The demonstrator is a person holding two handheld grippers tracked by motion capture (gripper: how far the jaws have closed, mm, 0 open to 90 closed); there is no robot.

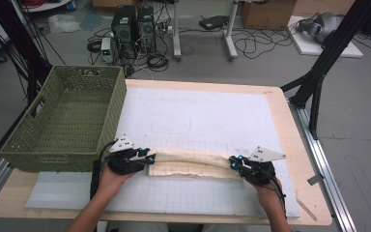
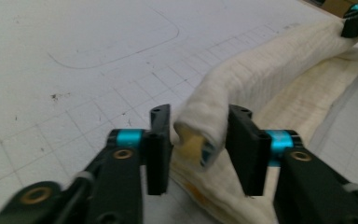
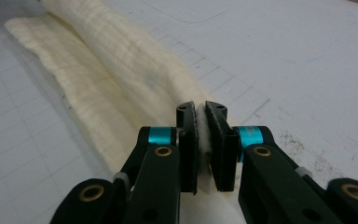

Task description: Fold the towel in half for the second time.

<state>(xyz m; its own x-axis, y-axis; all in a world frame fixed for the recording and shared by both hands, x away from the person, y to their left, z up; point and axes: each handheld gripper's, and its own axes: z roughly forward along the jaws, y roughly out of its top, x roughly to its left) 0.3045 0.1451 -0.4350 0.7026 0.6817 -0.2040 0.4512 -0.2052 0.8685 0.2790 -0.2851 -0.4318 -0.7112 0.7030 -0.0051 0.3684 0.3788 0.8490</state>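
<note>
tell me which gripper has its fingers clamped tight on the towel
The right gripper: its fingers pinch the cream towel thin. The left gripper holds a wider gap around the towel's bulging end.

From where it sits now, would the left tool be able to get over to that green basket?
Probably yes. The green wicker basket stands open just beyond the left tool, with nothing between them. But the tool's jaws straddle an end of the cream towel, which it would have to leave or drag along.
</note>
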